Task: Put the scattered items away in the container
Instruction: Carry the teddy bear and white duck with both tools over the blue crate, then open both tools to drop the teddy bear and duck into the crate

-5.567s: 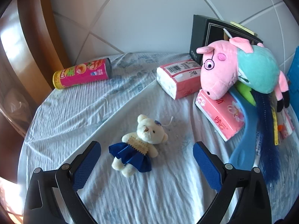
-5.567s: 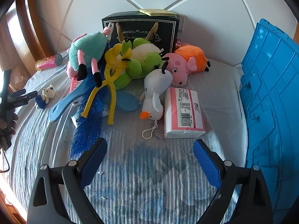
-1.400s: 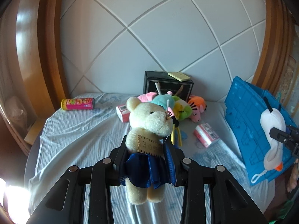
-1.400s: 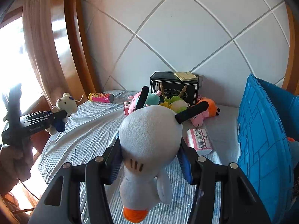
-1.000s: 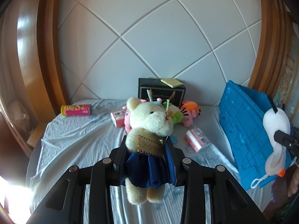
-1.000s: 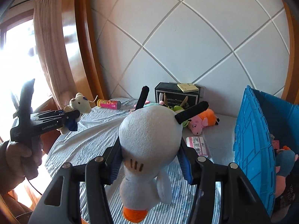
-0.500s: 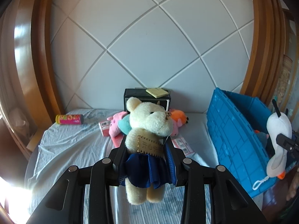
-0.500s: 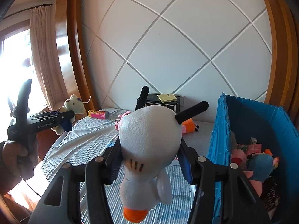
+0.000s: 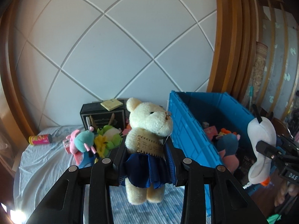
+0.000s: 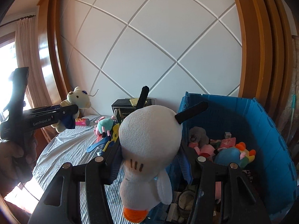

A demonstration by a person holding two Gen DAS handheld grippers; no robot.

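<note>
My left gripper (image 9: 144, 160) is shut on a cream teddy bear (image 9: 147, 130) in a blue skirt, held high above the bed. It also shows at the left of the right wrist view (image 10: 74, 110). My right gripper (image 10: 149, 166) is shut on a white goose plush (image 10: 149, 145) with black feet and an orange beak, held over the near edge of the blue crate (image 10: 261, 130). The goose also shows in the left wrist view (image 9: 261, 145), beside the crate (image 9: 188, 130). The crate holds several plush toys.
On the bed (image 9: 46, 158) lie a pink pig plush (image 9: 80, 141), a green plush (image 9: 110, 136), a black box (image 9: 102, 115) with a yellow pad and a pink chip can (image 9: 40, 139). A padded white wall and wooden frame stand behind.
Both grippers picked up their toys from the bed, lifted them and swung right toward the blue crate. The crate's inside now shows in both views.
</note>
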